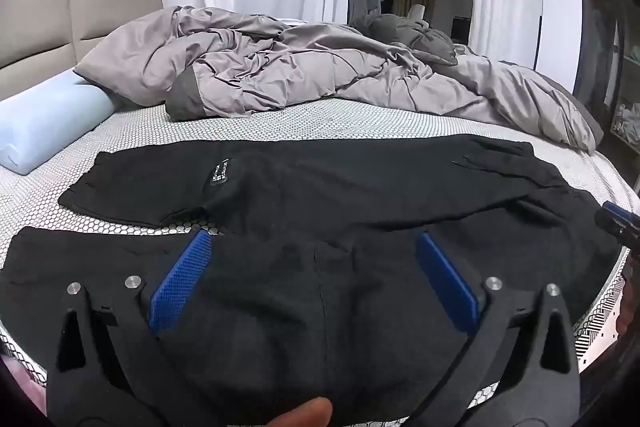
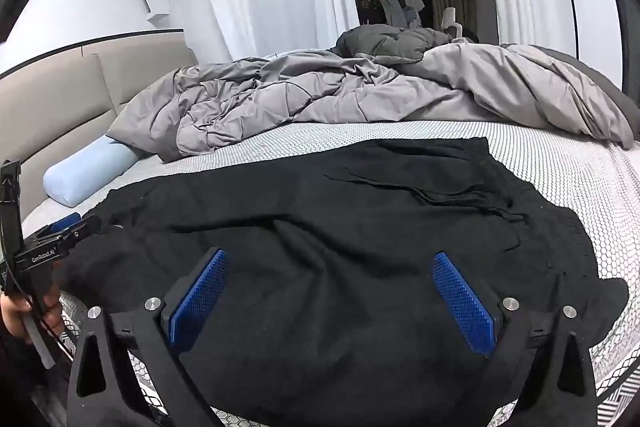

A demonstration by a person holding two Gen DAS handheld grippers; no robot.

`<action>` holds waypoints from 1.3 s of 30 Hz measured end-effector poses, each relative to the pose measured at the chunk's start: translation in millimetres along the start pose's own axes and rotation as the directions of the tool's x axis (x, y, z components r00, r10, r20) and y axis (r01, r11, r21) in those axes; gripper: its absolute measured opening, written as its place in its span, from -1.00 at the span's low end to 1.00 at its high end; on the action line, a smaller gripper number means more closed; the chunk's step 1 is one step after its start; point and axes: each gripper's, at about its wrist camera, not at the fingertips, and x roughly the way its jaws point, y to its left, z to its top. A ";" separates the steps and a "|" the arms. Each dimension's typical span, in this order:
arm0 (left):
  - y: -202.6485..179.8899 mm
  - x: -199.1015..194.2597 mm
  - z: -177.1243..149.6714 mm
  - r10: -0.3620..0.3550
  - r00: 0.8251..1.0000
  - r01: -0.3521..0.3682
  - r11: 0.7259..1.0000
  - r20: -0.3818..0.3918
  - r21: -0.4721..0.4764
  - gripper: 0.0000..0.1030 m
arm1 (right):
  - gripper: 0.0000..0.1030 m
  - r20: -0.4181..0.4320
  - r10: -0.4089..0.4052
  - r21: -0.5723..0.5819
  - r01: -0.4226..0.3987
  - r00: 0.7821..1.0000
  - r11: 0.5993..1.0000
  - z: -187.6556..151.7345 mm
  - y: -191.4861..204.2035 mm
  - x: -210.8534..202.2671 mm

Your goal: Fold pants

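Bed (image 1: pixel 280 123) bears black pants (image 1: pixel 320 195) lengthwise across both wide-open, empty grippers, left gripper (image 1: pixel 316 279) nearer the legs, right gripper (image 2: pixel 332 299) the waistband.

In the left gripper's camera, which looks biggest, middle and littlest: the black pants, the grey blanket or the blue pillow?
1. Black pants, though being nearest the camera makes them look bigger.
2. Grey blanket, bunched up farther back, so it may really be larger.
3. Blue pillow, clearly the littlest.

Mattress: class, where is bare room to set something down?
One bare strip of mattress runs between the black pants and the grey duvet; another lies right of the pants. The near edge is crowded by pants and both open grippers; the left has the blue pillow.
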 end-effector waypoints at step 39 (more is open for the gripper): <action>-2.3 -4.0 1.0 -0.002 1.000 0.002 1.000 0.001 -0.001 0.99 | 1.00 -0.002 -0.051 -0.047 0.051 0.999 0.998 -0.6 5.2 -0.4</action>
